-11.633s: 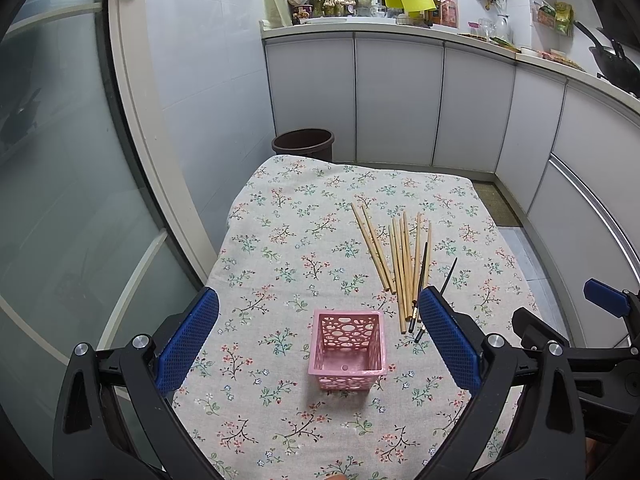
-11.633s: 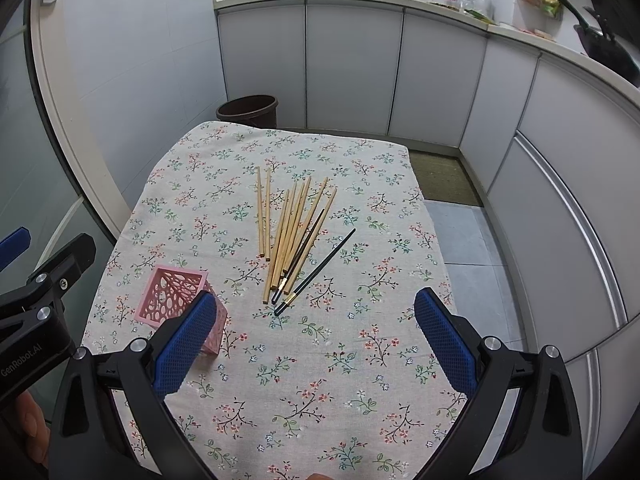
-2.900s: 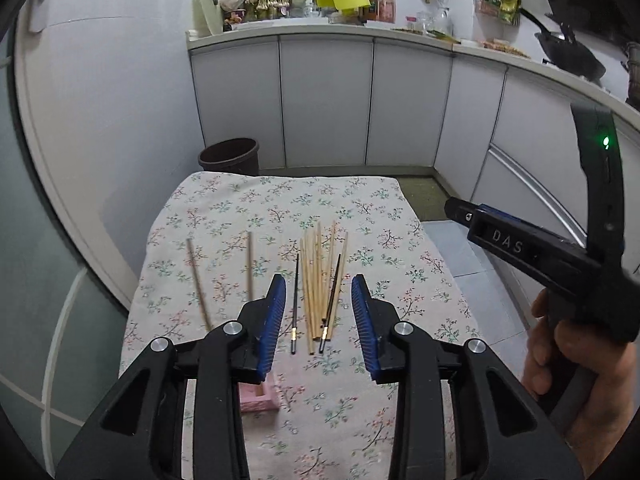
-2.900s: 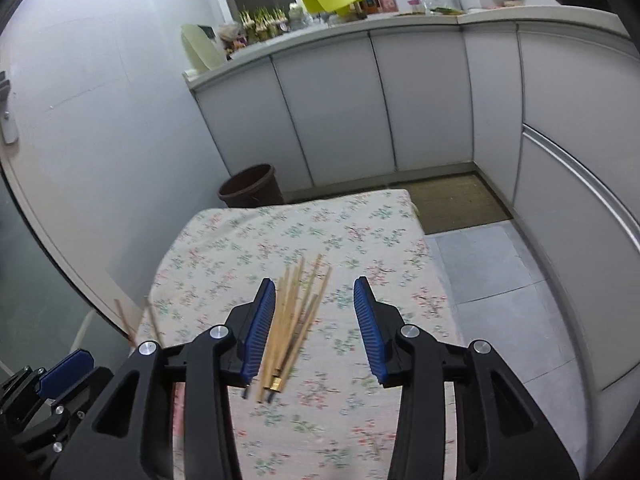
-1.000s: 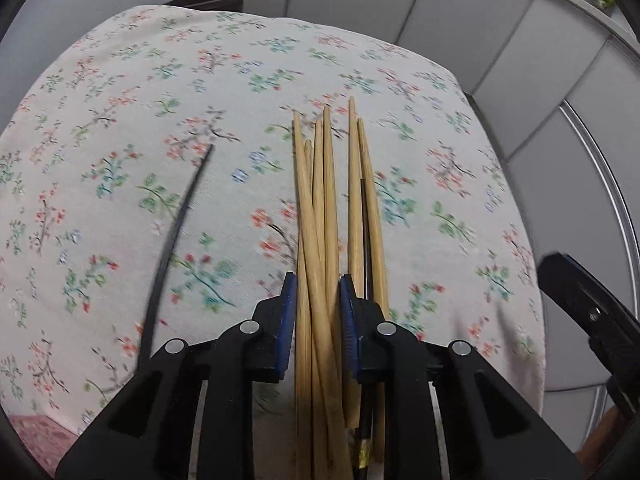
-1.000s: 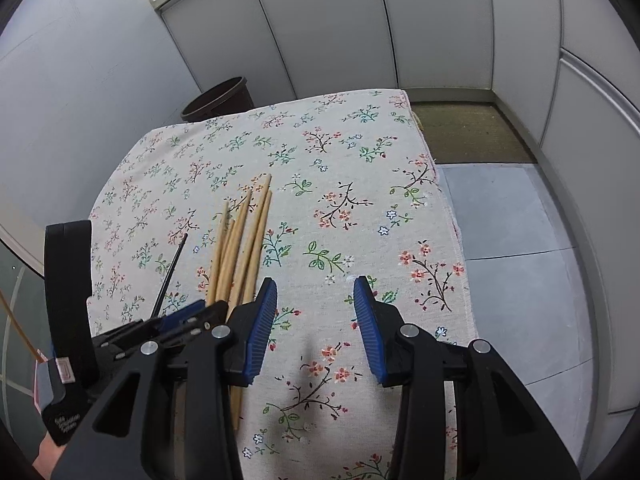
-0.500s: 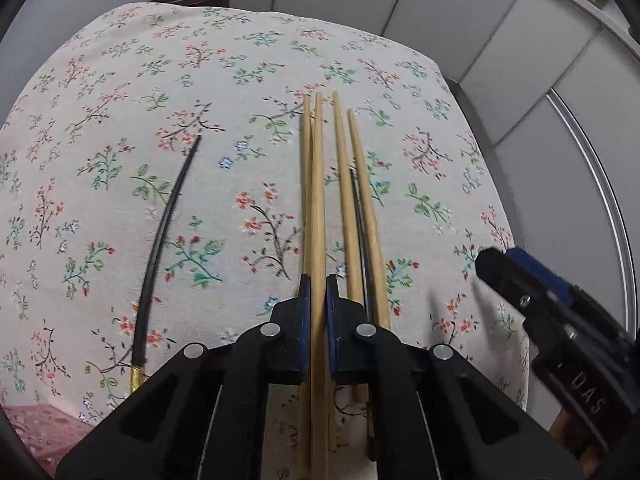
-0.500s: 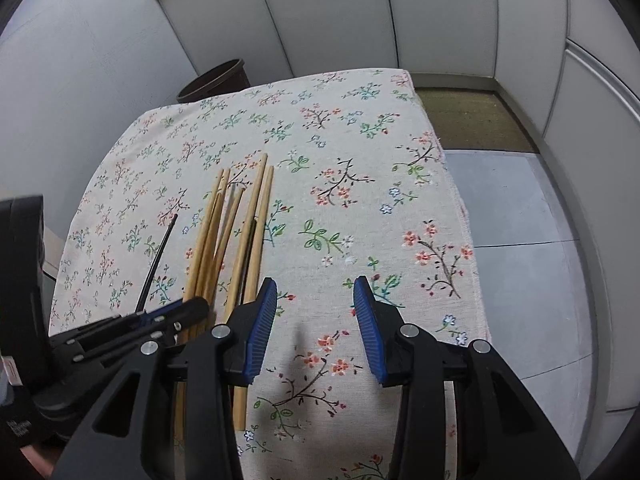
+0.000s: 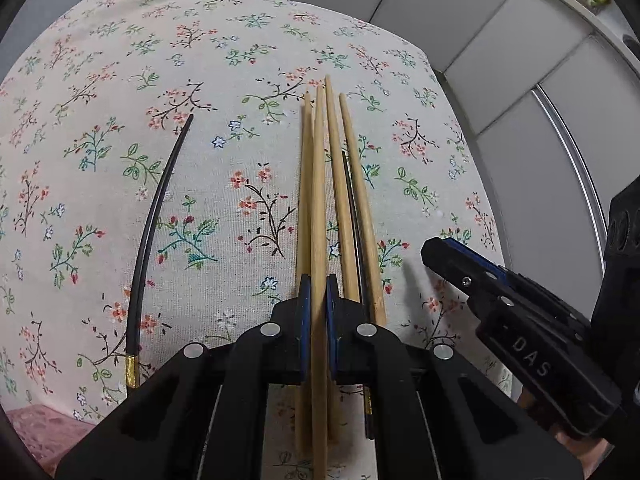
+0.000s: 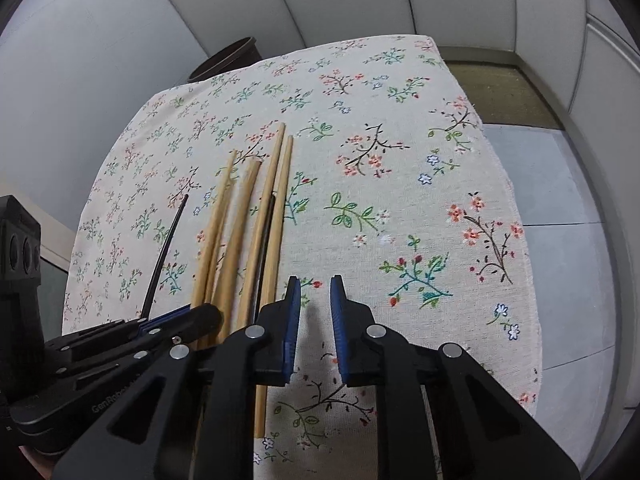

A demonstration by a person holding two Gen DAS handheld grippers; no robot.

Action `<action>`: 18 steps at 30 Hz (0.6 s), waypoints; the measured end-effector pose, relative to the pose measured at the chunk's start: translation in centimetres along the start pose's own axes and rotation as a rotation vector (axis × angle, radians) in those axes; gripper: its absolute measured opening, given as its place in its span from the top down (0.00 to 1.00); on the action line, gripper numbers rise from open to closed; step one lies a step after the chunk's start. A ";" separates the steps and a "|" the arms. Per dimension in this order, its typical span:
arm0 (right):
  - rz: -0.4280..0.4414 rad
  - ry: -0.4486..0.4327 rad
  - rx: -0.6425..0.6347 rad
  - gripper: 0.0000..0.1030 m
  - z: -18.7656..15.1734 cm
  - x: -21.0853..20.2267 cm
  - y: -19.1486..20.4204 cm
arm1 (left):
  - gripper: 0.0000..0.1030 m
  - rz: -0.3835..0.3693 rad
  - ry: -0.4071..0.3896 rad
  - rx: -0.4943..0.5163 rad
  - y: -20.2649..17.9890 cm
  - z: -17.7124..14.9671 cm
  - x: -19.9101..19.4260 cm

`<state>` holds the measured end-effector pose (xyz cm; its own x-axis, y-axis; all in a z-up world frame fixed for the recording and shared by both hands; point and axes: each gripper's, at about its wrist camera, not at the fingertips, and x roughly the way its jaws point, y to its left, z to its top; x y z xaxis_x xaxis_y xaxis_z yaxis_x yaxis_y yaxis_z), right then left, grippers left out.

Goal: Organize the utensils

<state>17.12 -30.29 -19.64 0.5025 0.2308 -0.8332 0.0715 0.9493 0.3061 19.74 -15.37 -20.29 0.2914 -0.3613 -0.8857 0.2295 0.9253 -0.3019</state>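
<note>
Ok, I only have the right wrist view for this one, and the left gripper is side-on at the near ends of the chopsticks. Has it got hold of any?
Observer: Yes. In the left wrist view the left gripper is shut on one wooden chopstick, which runs between its pads.
Reviewer: Is the basket anywhere near?
Observer: A corner of the pink basket shows at the bottom left of that view, just past the near end of the lone black chopstick.
Reviewer: Which end of that black one is nearest the basket?
Observer: The end with the gold band.
</note>
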 end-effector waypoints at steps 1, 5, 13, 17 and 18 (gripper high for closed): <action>0.001 0.004 -0.009 0.85 0.0 0.0 0.2 | 0.93 0.001 0.003 0.021 -0.3 -0.1 0.0; 0.010 -0.001 -0.007 0.85 0.1 -0.1 0.3 | 0.94 0.012 0.011 0.040 -1.0 -0.2 0.1; 0.021 0.019 0.001 0.85 0.1 0.7 0.4 | 0.93 -0.006 0.025 0.062 -1.5 -0.4 -0.3; 0.038 0.020 -0.002 0.85 0.2 0.6 0.6 | 0.94 0.003 0.039 0.061 -1.0 -0.4 0.2; 0.040 0.023 -0.001 0.84 0.1 0.6 0.6 | 0.93 -0.004 0.043 0.050 -0.8 -0.4 0.2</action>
<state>17.59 -29.64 -19.91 0.4850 0.2737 -0.8306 0.0509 0.9393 0.3393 19.21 -16.15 -20.37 0.2505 -0.3587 -0.8992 0.2772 0.9165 -0.2884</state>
